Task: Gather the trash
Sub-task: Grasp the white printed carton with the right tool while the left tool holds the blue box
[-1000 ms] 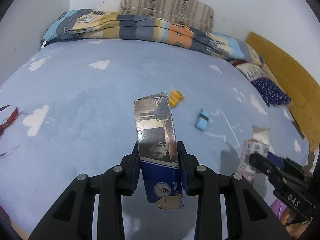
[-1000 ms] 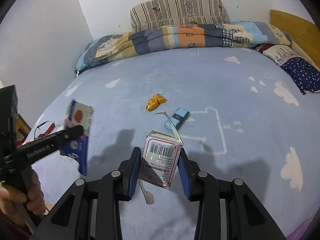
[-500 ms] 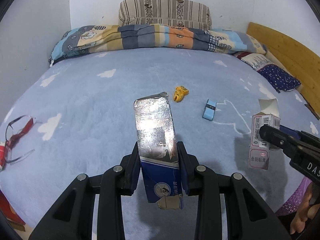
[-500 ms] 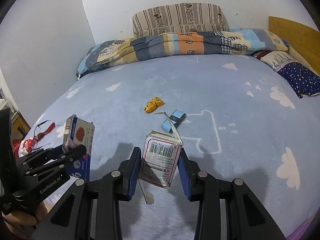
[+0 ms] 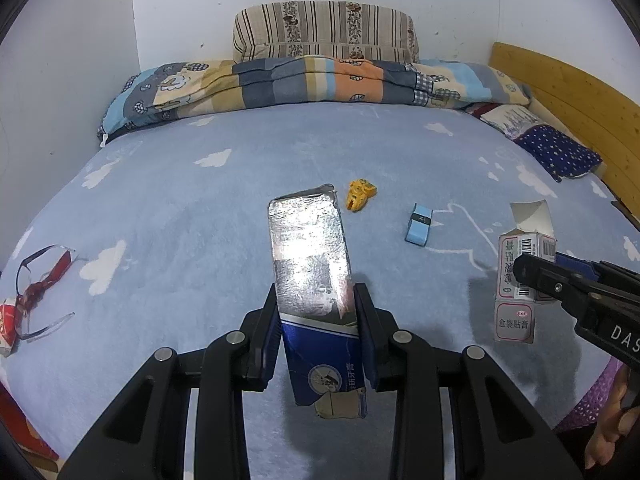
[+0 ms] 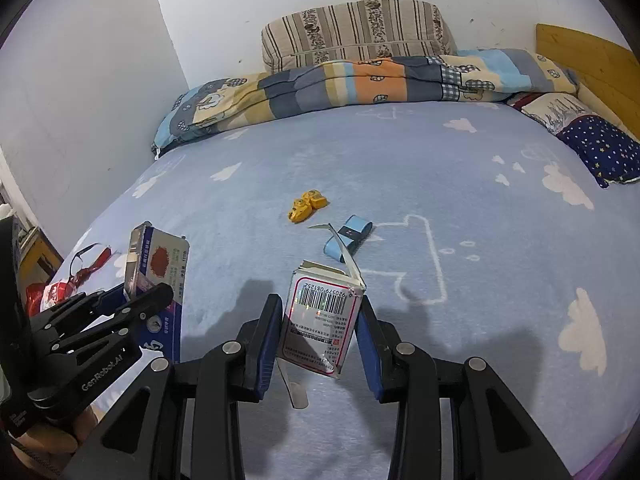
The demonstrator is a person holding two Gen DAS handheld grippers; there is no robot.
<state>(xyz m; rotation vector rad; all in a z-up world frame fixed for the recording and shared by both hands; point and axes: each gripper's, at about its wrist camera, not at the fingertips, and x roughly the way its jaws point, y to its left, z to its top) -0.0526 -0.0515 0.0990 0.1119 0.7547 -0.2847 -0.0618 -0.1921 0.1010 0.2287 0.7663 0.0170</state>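
My left gripper (image 5: 316,332) is shut on a flattened blue and silver box (image 5: 310,264), held above the near part of the bed; the same box (image 6: 158,268) and the left gripper (image 6: 136,300) show at the left of the right wrist view. My right gripper (image 6: 320,332) is shut on a white and red box with a barcode (image 6: 320,316), its top flap open. That box (image 5: 520,280) appears at the right of the left wrist view. On the blue sheet lie a yellow wrapper (image 5: 360,194) (image 6: 306,206) and a small light-blue packet (image 5: 419,230) (image 6: 352,234).
The bed's blue cloud-print sheet (image 5: 200,220) fills the view. A folded patchwork quilt (image 5: 320,84) and a striped pillow (image 5: 324,32) lie at the far side. A wooden headboard (image 5: 568,100) runs along the right. A red and clear wrapper (image 5: 36,284) lies at the left edge.
The left wrist view has rolled level and swung right, so the quilt and pillow sit centred. Both boxes stay gripped. The right gripper has kept still.
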